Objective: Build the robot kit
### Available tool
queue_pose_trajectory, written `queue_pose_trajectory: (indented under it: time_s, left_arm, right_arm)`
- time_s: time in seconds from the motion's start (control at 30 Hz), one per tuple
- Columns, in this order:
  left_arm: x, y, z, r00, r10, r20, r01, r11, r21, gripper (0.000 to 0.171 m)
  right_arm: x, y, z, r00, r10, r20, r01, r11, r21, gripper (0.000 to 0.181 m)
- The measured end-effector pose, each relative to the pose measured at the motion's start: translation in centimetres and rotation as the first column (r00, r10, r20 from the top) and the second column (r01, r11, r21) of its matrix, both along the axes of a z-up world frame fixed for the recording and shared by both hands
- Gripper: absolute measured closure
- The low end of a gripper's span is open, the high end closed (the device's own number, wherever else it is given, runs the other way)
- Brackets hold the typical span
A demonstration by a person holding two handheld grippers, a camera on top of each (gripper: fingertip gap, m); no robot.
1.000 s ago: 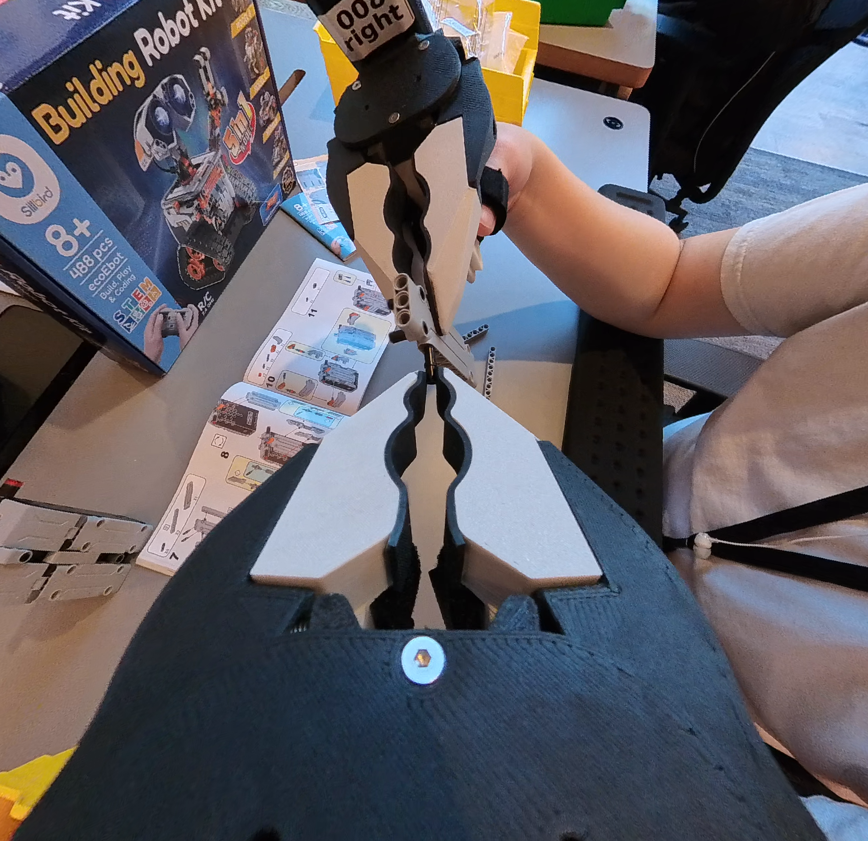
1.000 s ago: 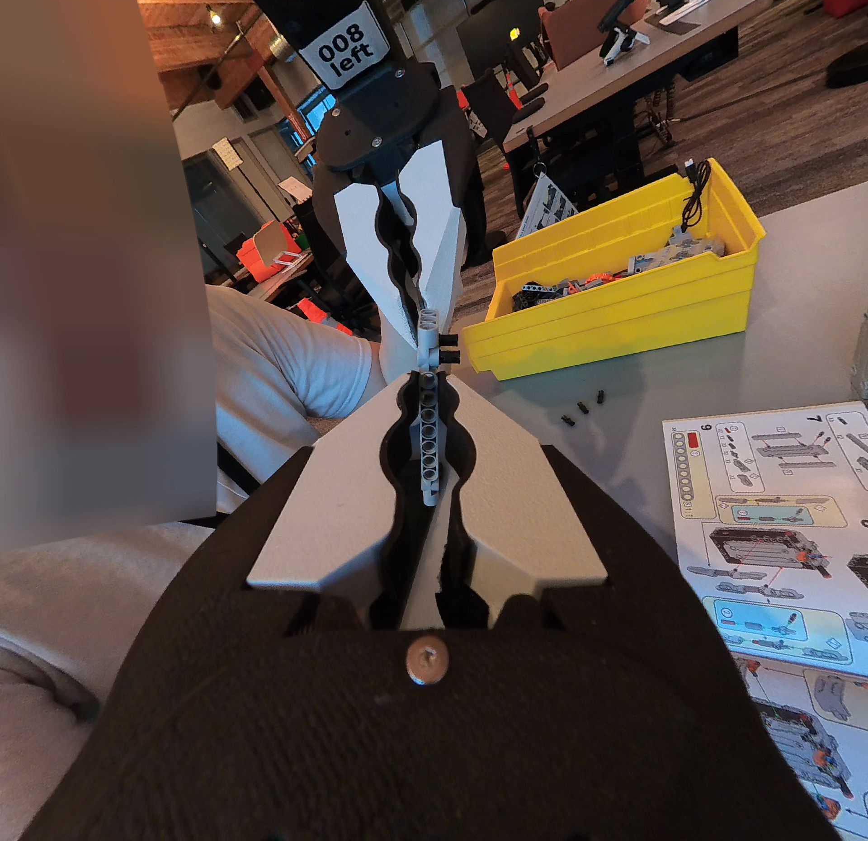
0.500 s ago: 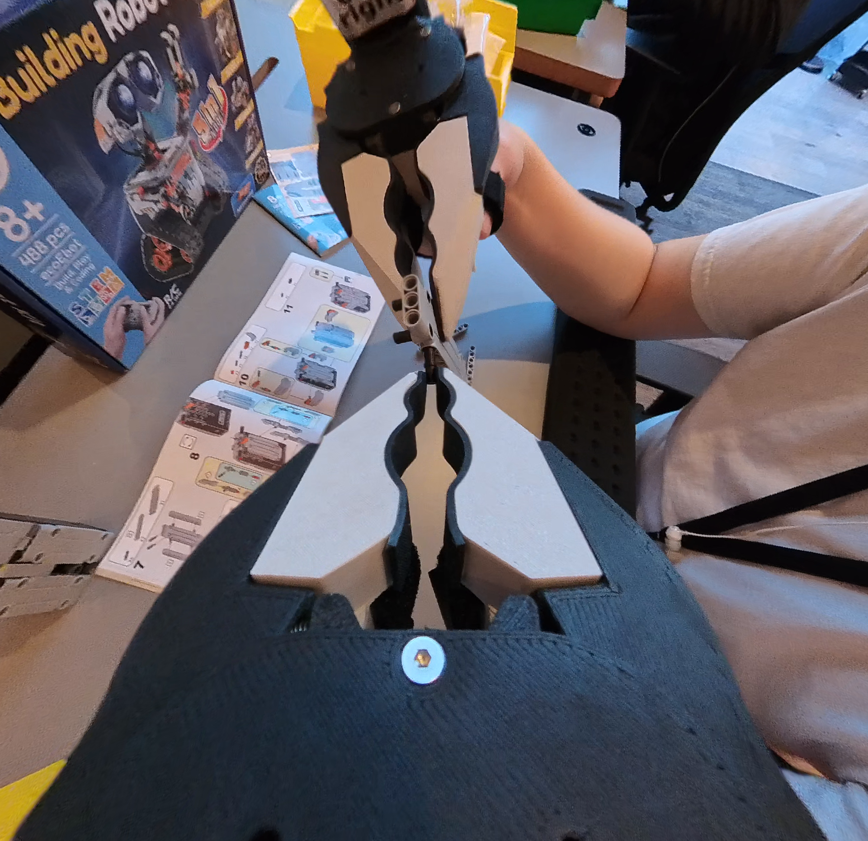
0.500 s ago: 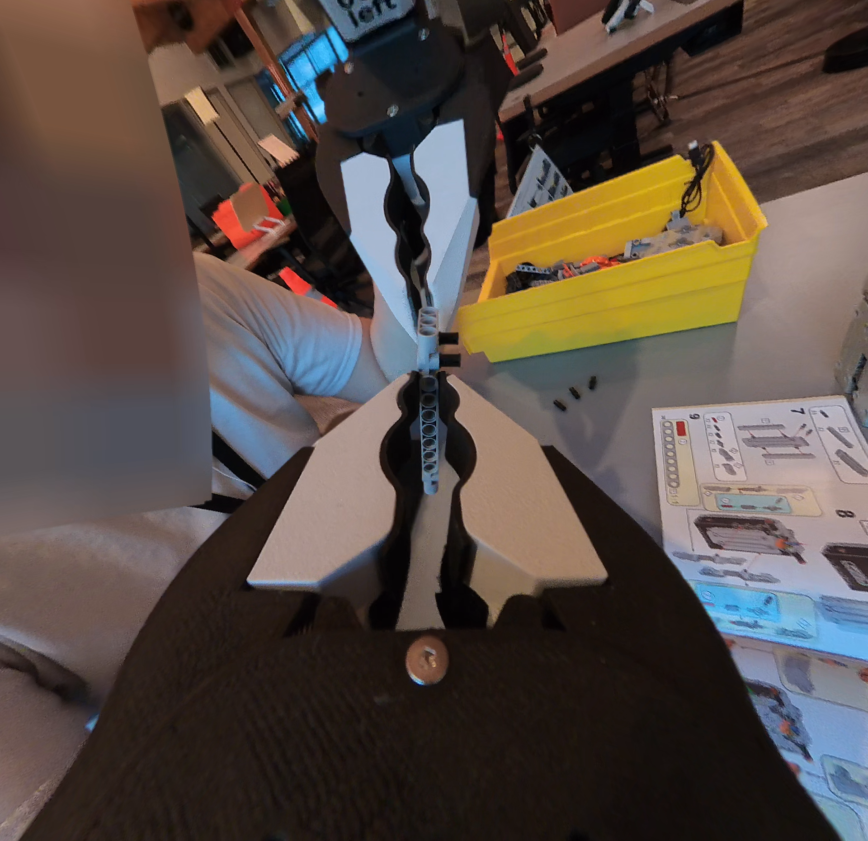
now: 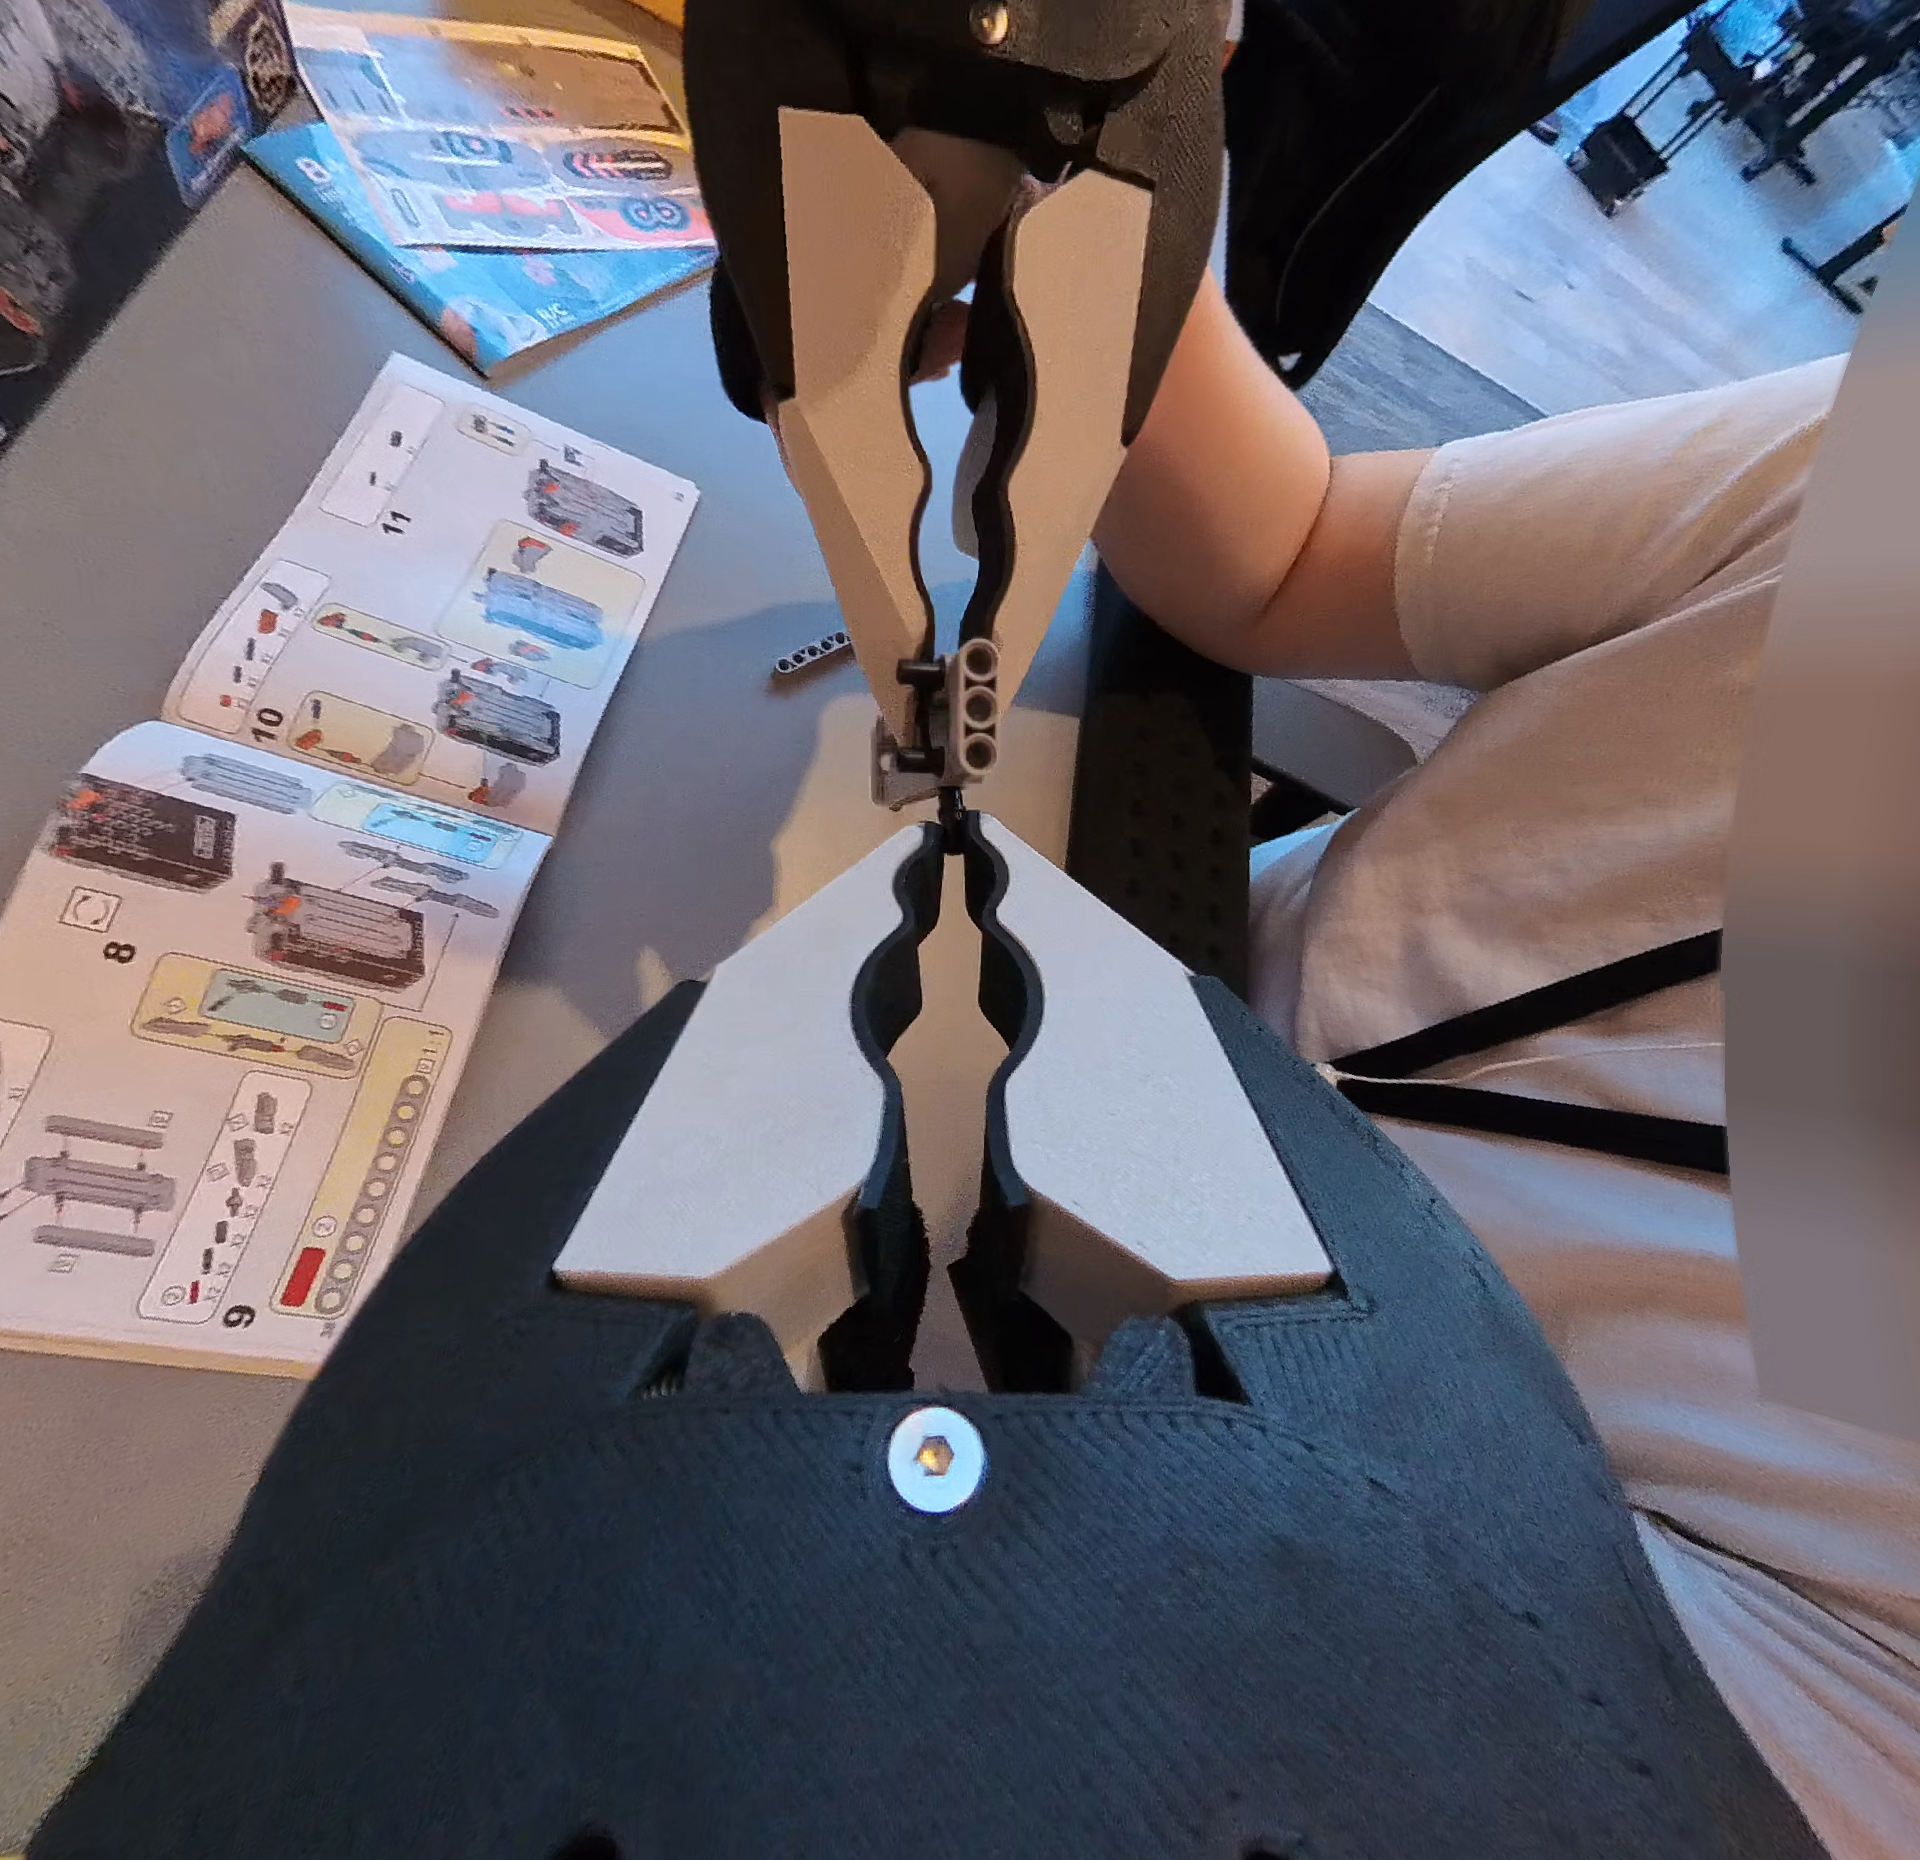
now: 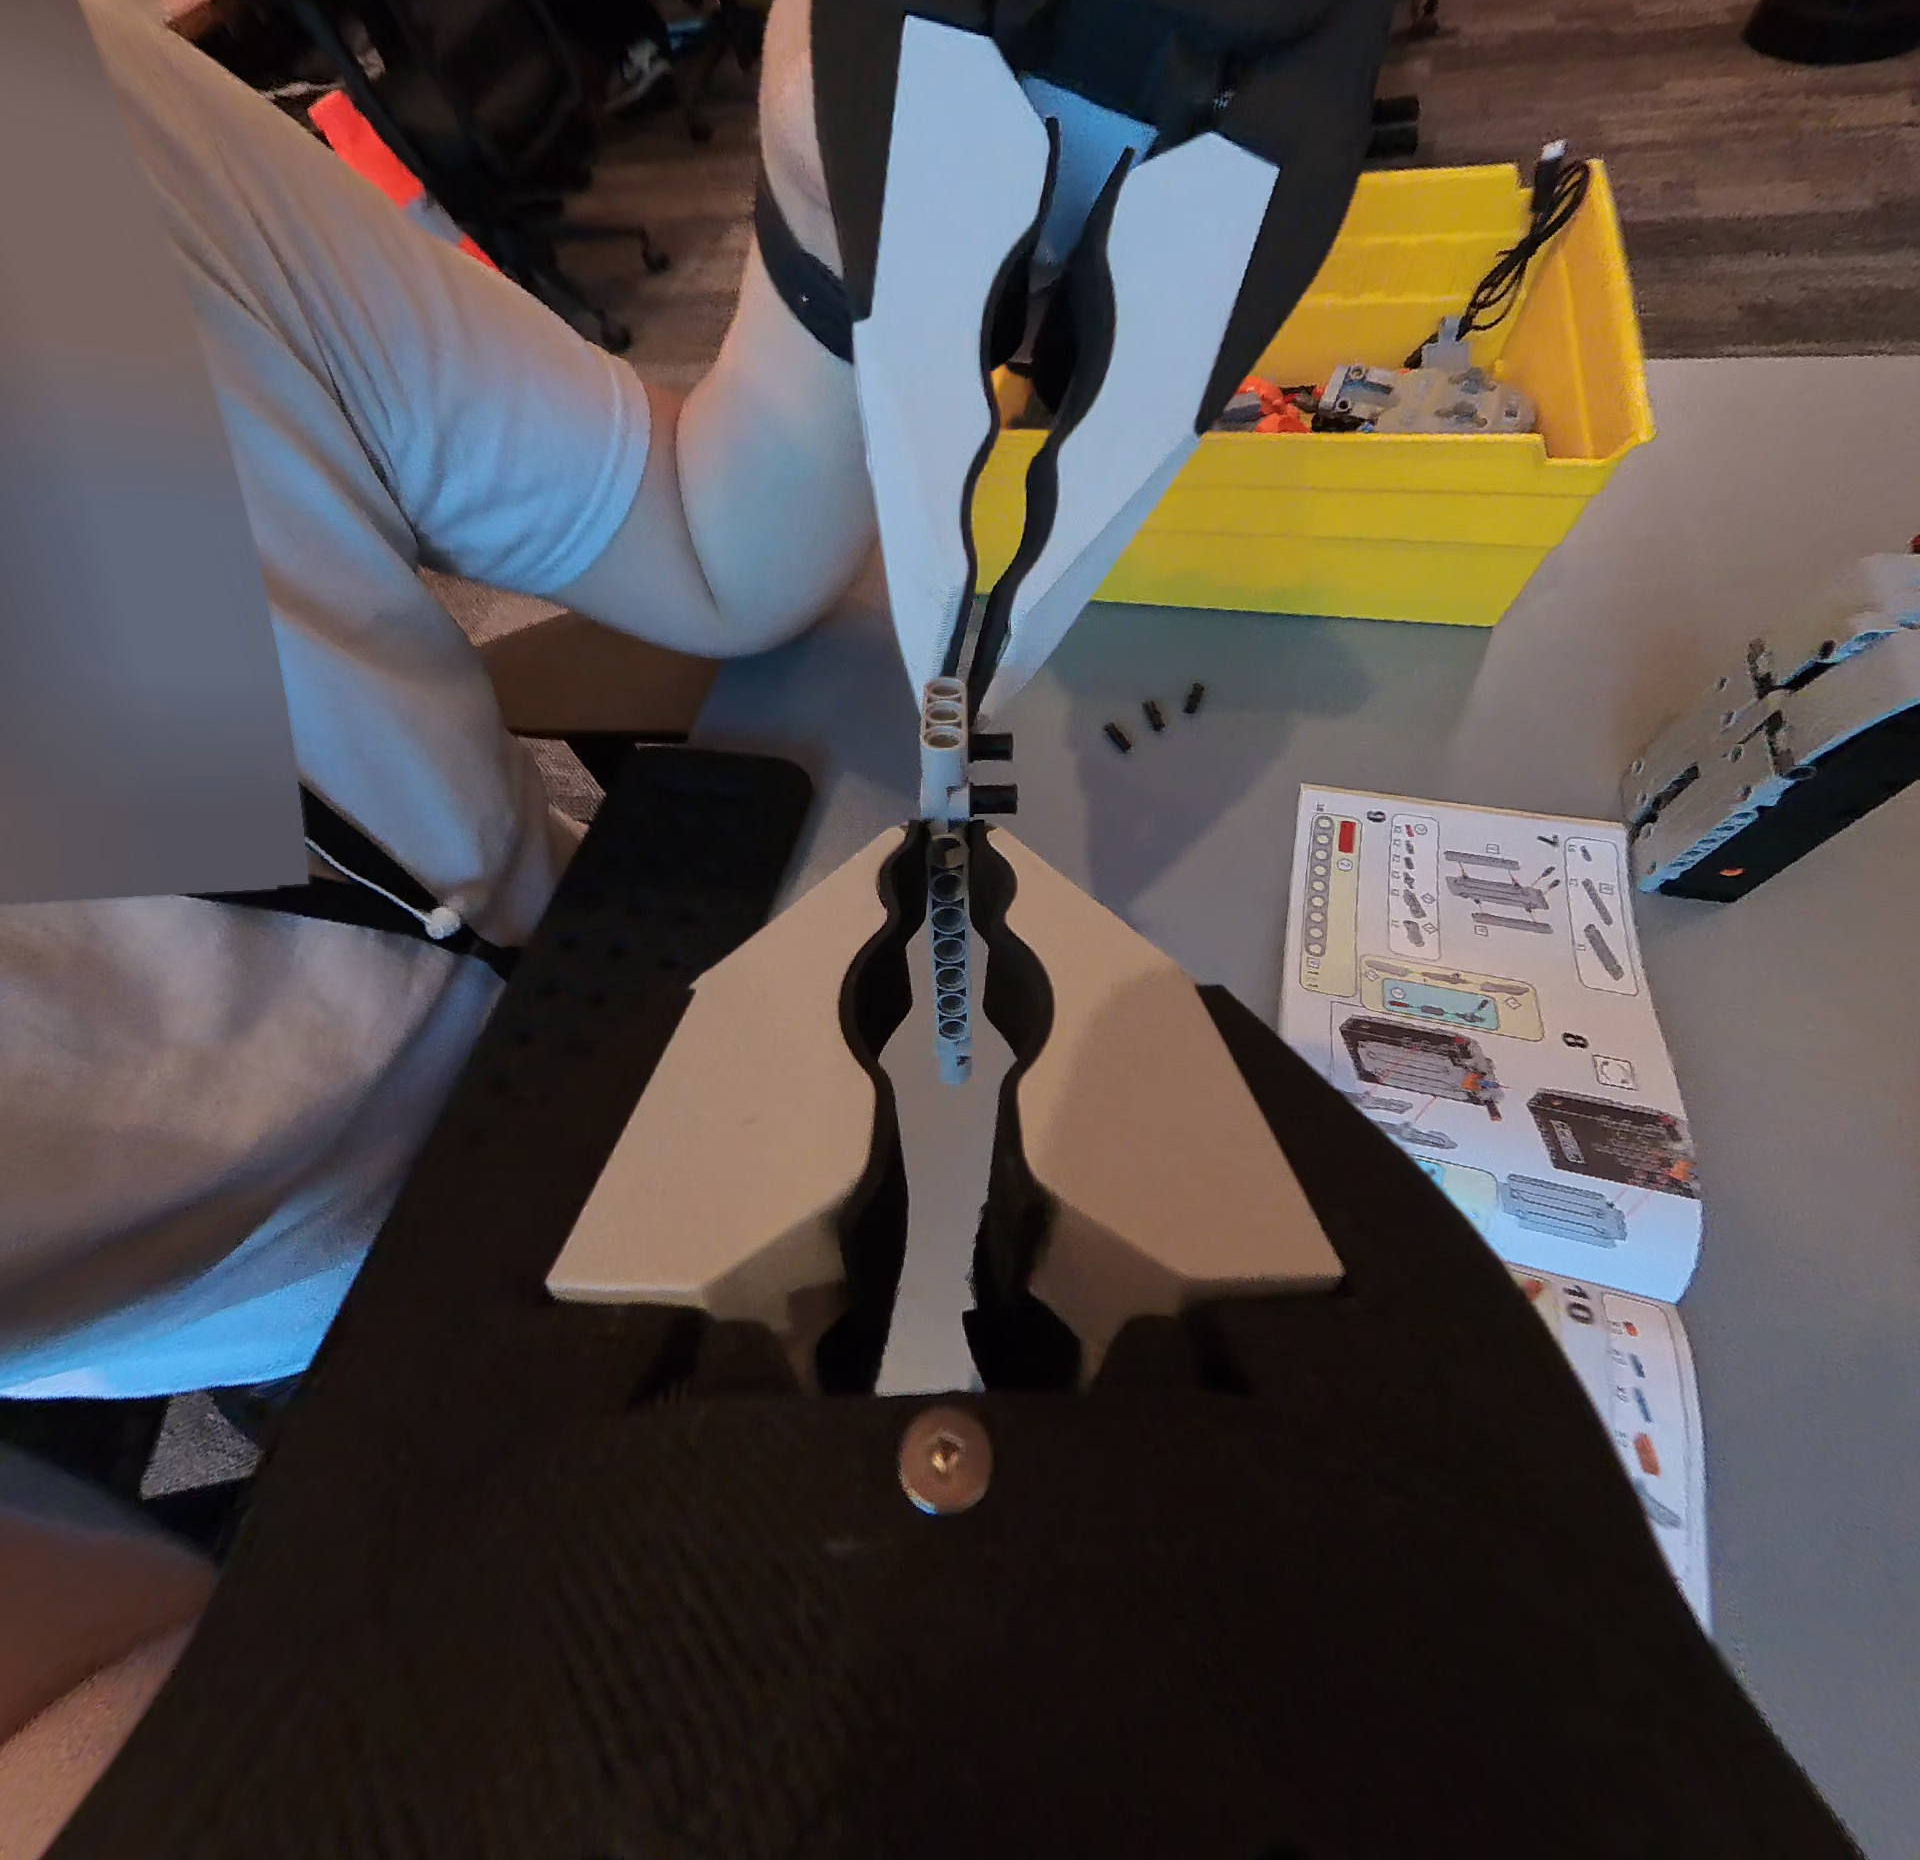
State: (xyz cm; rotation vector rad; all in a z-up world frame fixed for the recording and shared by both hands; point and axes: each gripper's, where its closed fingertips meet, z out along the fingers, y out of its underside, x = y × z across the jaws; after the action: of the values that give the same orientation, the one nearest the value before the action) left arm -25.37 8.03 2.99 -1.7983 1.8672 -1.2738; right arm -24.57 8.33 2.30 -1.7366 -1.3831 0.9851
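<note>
My right gripper [image 6: 948,836] is shut on a light grey beam with a row of holes [image 6: 951,963], which runs back between its fingers. The beam's bent end [image 6: 943,724] sticks out past the tips with two black pins [image 6: 994,771] in its side. My left gripper [image 5: 951,831] is shut on a small black pin [image 5: 950,811] at that beam's end [image 5: 940,719]. The two grippers meet tip to tip above the table edge. The right gripper [image 5: 935,683] comes down from the top of the left wrist view. The left gripper [image 6: 971,683] does so in the right wrist view.
An open instruction booklet [image 5: 364,771] [image 6: 1455,1000] lies on the grey table. A yellow bin of parts [image 6: 1351,522], three loose black pins [image 6: 1151,714] and a grey-black assembly [image 6: 1787,750] sit beyond. A small beam [image 5: 810,655], a blue leaflet [image 5: 499,200] and a black armrest [image 5: 1158,771] are nearby. My two grippers' fingertips are within a few centimetres of each other.
Both grippers have rolled and dropped closer to the table while staying tip to tip. The beam's three-hole end now faces the other side in the left wrist view. Both stay shut.
</note>
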Motion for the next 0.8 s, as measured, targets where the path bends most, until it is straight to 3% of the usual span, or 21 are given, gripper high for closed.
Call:
queue_pose_trajectory:
  time_s: [0.17,0.33,0.8]
  left_arm:
    - [0.4,0.9,1.6,0.994,0.035,0.100,-0.031,0.999,-0.041,0.170]
    - [0.5,1.5,3.1,0.982,0.064,0.178,-0.055,0.997,-0.054,0.170]
    - [1.0,1.4,4.2,0.967,0.073,0.245,-0.057,0.996,-0.070,0.170]
  right_arm:
    - [0.4,1.1,2.2,0.987,-0.042,-0.157,0.041,0.999,-0.012,0.175]
    - [0.4,1.5,3.4,0.973,-0.060,-0.221,0.061,0.998,-0.001,0.175]
    - [0.8,1.5,4.4,0.965,-0.063,-0.255,0.077,0.996,0.045,0.175]
